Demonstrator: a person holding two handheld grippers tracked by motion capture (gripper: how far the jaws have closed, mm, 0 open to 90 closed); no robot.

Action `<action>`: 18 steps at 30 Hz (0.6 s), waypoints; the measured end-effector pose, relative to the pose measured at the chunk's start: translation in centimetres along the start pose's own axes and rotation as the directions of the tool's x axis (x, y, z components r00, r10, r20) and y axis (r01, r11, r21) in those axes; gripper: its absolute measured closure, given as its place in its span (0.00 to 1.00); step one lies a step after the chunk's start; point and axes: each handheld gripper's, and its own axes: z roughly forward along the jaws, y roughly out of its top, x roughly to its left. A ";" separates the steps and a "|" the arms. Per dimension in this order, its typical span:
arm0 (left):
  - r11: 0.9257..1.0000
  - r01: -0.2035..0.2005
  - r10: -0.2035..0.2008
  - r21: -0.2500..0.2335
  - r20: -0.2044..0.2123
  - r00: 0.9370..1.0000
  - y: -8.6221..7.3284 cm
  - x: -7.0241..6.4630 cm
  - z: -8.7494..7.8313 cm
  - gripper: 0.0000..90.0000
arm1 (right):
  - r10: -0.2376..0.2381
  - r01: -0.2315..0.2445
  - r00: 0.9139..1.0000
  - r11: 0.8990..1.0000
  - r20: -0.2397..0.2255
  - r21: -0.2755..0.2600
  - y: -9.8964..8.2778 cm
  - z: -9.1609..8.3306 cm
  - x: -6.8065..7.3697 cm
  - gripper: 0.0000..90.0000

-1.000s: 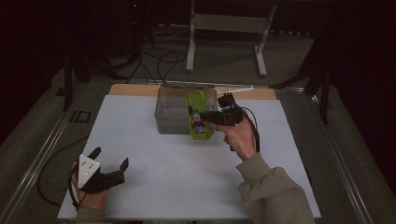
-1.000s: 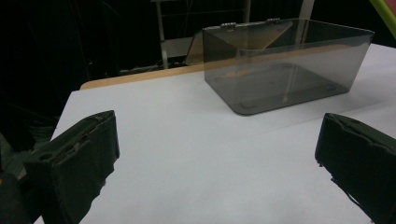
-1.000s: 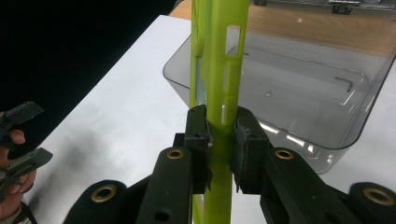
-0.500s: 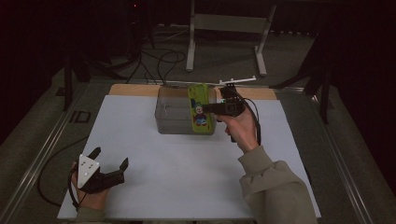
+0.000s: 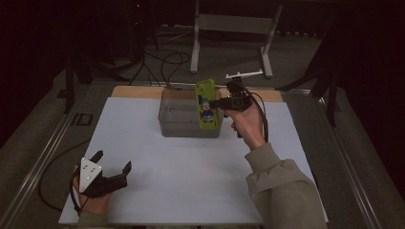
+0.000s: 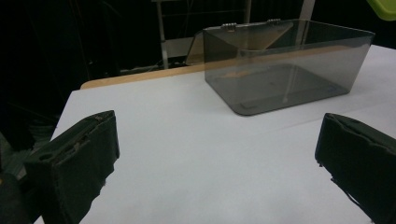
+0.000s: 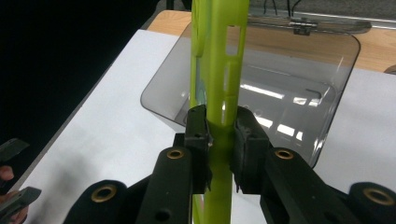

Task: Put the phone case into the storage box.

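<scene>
1 green toy case [image 5: 207, 104] clamped in right gripper [image 5: 220, 102] fingers above 1 clear box [image 5: 184, 119]; left gripper [image 5: 113, 164] fingers spread, holding nothing

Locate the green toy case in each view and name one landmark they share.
High view: green toy case, upper centre, over the box's right end.
Left gripper view: a green corner at top right.
Right gripper view: edge-on, centre, clamped by the right gripper.
Shared landmark: clear grey box.

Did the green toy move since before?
Yes. The green toy, in the right gripper, turned upright over the box's right end; earlier it lay tilted there.
</scene>
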 end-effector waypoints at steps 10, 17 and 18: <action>1.000 0.004 -0.004 -0.001 0.000 1.000 0.0 0.0 0.0 0.01 | 0.034 -0.034 0.999 0.999 0.019 0.010 1.1 0.5 -0.6 0.87; 1.000 0.011 -0.011 0.000 0.004 1.000 0.0 0.1 0.0 0.01 | 0.062 -0.063 0.998 0.998 0.033 0.020 2.0 0.9 -1.3 0.87; 1.000 0.013 -0.013 -0.001 0.003 1.000 0.0 0.1 0.0 0.01 | 0.065 -0.066 0.997 0.998 0.041 0.024 2.1 0.9 -1.3 0.87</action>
